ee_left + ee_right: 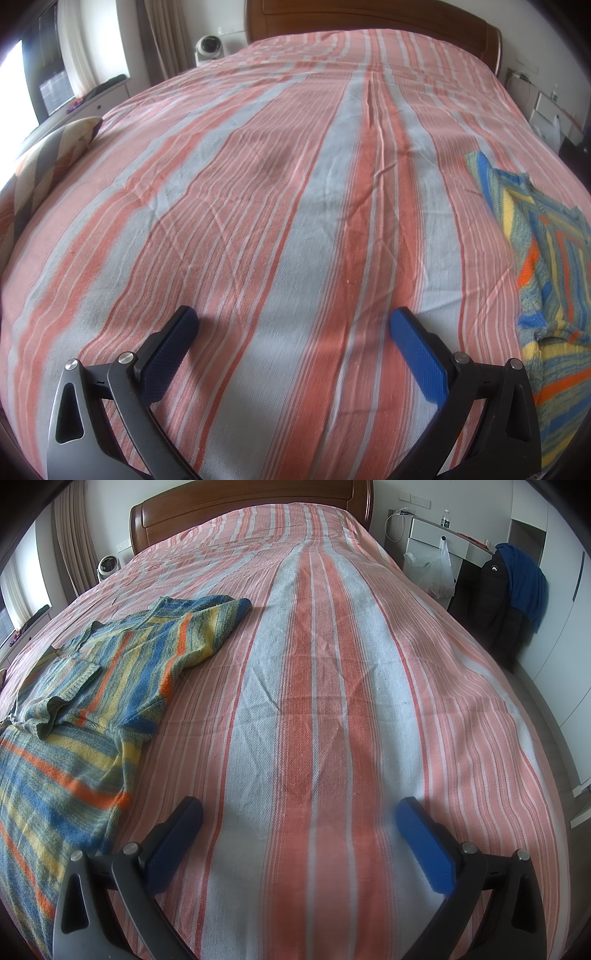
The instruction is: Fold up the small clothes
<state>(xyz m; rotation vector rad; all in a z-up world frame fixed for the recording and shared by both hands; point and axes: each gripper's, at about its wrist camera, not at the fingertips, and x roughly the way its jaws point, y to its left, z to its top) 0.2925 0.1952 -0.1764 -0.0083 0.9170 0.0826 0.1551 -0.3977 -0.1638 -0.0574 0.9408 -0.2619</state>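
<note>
Both the left gripper point(293, 325) and the right gripper point(299, 816) hover with fingers spread wide and empty over the striped bedspread point(258, 184), while the striped knit top point(96, 686) lies rumpled between them, one sleeve flung far. A pinch could catch the bedspread with the loose knit, or grab a bunched double layer, skewing the fold. No containers are visible on the bed.

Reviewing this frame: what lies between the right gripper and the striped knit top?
Only bare striped bedsheet. In the right wrist view the right gripper, open, hovers beside the striped knit top, and nothing else sits in the gap.
</note>
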